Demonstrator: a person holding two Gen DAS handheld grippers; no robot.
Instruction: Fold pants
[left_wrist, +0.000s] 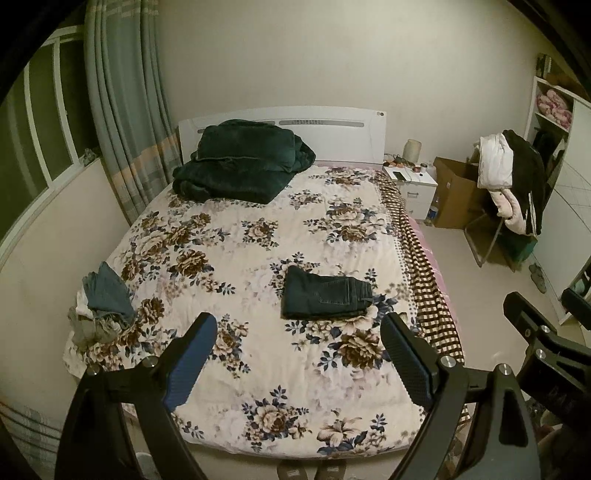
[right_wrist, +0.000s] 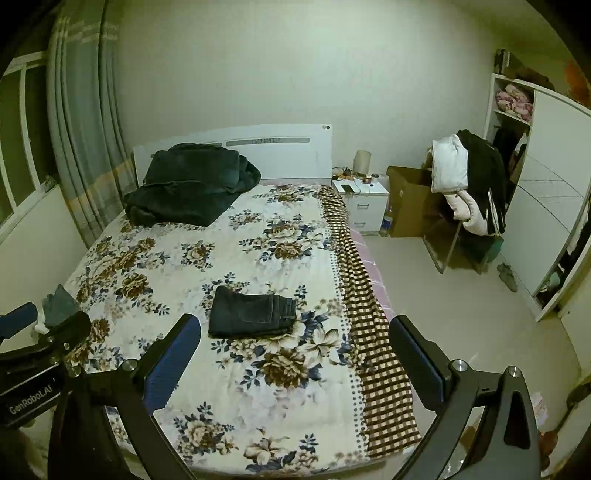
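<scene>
Dark blue jeans (left_wrist: 327, 293) lie folded into a compact rectangle on the floral bedspread (left_wrist: 258, 236), right of the bed's middle; they also show in the right wrist view (right_wrist: 253, 312). My left gripper (left_wrist: 299, 332) is open and empty, held above the foot of the bed, short of the jeans. My right gripper (right_wrist: 295, 334) is open and empty, also above the foot of the bed, near the checked right edge. The right gripper's body shows at the right of the left wrist view (left_wrist: 535, 332).
A dark green blanket (left_wrist: 243, 162) is heaped at the headboard. A pile of grey-blue clothes (left_wrist: 103, 302) sits at the bed's left edge. A nightstand (left_wrist: 412, 184), a cardboard box (left_wrist: 456, 192) and a chair with draped coats (left_wrist: 513, 184) stand right of the bed.
</scene>
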